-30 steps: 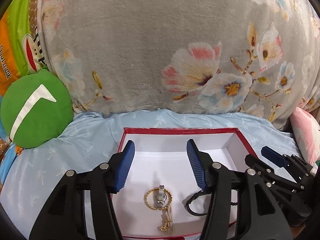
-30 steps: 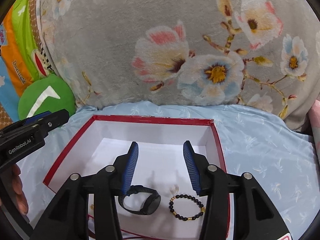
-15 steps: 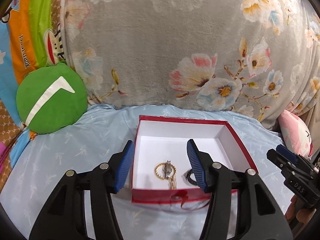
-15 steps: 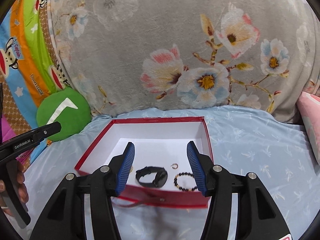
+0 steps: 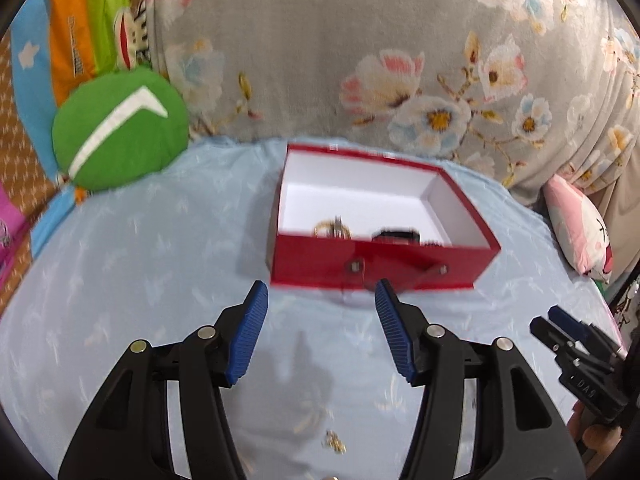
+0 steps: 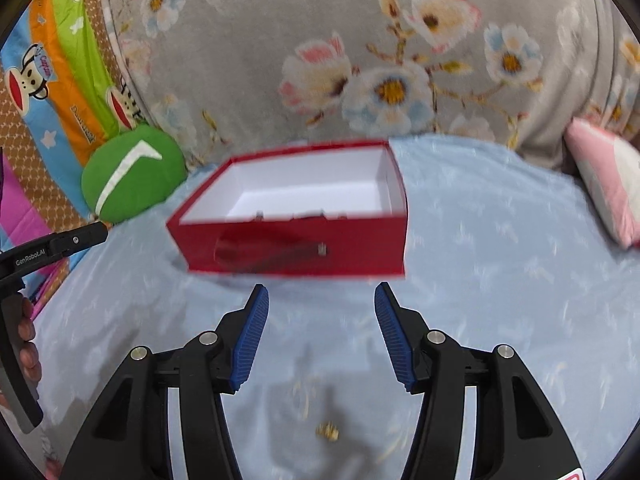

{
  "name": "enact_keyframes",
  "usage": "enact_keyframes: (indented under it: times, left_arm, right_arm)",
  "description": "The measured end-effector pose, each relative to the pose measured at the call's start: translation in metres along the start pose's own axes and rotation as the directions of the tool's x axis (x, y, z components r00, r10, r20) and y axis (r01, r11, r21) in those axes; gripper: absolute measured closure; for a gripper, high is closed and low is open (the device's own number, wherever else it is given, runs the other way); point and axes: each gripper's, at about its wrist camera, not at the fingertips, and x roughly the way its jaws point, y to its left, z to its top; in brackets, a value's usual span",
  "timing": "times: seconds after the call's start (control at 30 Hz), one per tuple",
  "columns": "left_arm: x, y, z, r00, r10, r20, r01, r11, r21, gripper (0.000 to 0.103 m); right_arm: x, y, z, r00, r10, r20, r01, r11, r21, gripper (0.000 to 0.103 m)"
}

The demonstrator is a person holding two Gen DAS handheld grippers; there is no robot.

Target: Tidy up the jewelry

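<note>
Left hand-held gripper: jaws apart, holding nothing, hanging over the pale blue bedsheet short of the red box. My right hand-held gripper: likewise spread and holding nothing, same side of the box.

Red box, white inside, open-topped, on the bed ahead of both. Contents, left view: gold bracelet at left, black watch to its right, both against the near wall. Right view: the near wall hides all but slivers of them.

Small gold piece on the sheet, near side, between my right gripper's arms; the left view shows it too, blurred.

Far left: green round cushion. Behind: grey floral blanket. Far right: pink pillow.
</note>
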Motion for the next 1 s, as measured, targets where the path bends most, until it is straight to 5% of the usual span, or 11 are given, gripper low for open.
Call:
enact_keyframes:
  times: [0.33,0.73,0.87,1.0]
  left_arm:
    - [0.037,-0.001,-0.090,0.972,-0.010,-0.233,0.005,1.000,-0.024,0.049]
    - [0.044,0.001,-0.119,0.952,-0.018,-0.305,0.005,0.999,-0.042,0.049]
    - [0.045,-0.002,-0.119,0.952,-0.028,-0.306,0.017,0.999,-0.041,0.049]
    - [0.050,-0.006,-0.117,0.952,-0.040,-0.305,0.031,0.999,-0.033,0.052]
  right_arm:
    - [0.024,-0.004,-0.079,0.982,-0.007,-0.187,0.012,1.000,0.026,0.048]
    - [0.043,0.011,-0.095,0.971,-0.003,-0.237,0.002,1.000,-0.004,0.055]
    - [0.044,0.011,-0.094,0.972,-0.004,-0.237,0.003,1.000,-0.005,0.064]
    - [0.044,0.007,-0.093,0.972,-0.019,-0.235,0.021,1.000,0.007,0.086]
